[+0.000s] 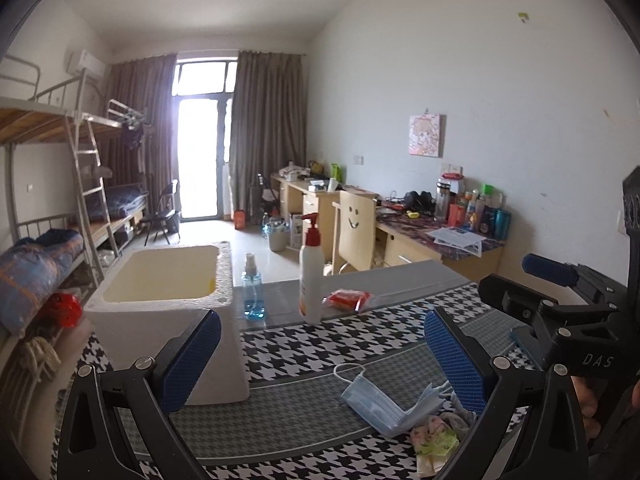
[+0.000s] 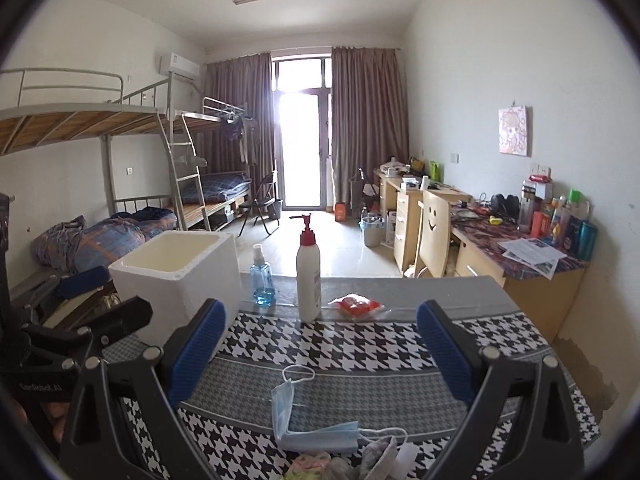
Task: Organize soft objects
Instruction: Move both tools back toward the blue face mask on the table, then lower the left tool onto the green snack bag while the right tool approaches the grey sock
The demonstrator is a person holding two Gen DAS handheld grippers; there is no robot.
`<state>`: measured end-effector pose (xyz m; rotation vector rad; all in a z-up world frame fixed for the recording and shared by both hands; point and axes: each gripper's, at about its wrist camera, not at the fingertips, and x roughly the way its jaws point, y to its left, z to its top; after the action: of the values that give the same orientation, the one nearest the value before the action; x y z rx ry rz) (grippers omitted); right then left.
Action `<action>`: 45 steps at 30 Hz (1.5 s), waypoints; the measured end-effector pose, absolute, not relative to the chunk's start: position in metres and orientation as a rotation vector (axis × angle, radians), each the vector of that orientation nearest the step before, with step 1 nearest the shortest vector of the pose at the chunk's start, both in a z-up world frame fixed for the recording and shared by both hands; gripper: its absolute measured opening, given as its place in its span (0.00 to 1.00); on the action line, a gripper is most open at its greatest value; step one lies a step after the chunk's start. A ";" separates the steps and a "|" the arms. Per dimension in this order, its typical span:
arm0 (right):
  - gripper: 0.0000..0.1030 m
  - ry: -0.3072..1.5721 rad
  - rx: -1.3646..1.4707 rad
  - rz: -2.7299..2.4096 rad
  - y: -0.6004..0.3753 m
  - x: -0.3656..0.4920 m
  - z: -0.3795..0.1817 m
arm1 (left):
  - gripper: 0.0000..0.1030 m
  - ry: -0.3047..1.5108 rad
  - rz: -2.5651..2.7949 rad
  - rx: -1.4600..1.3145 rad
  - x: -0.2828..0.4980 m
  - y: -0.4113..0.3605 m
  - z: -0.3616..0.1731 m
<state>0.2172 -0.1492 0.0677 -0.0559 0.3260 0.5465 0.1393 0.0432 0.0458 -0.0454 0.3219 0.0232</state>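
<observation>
My left gripper [image 1: 322, 354] and right gripper [image 2: 320, 354] both hang spread wide and grasping nothing above the near part of the houndstooth tablecloth [image 2: 360, 336], with bare cloth between each pair of fingers. The blue face masks [image 2: 304, 420] lie folded near the front edge beside a small crumpled cloth [image 1: 434, 438] (partly hidden by my finger). The white foam box [image 2: 180, 276] stands open at the left edge, and a pump bottle [image 2: 308, 276], spray bottle [image 2: 262, 280] and red packet [image 2: 356, 305] line the far side, bunk beds [image 2: 120, 128] and desks [image 2: 520, 256] beyond.
</observation>
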 end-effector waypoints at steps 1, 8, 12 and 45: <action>0.95 0.328 -0.053 0.547 -0.151 0.217 0.067 | 0.99 0.323 0.018 -0.042 0.140 0.042 0.045; 0.95 0.329 -0.053 0.533 -0.159 0.213 0.059 | 0.99 0.351 -0.017 -0.041 0.143 0.032 0.037; 0.95 0.337 -0.051 0.518 -0.165 0.213 0.054 | 0.99 0.373 -0.029 -0.055 0.146 0.028 0.029; 0.95 0.447 -0.046 0.350 -0.218 0.205 0.001 | 0.99 0.507 -0.152 -0.024 0.145 -0.012 -0.026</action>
<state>0.2055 -0.2179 0.0012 -0.0457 0.4473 0.3504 0.1452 -0.0117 -0.0260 -0.0239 0.5065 -0.1521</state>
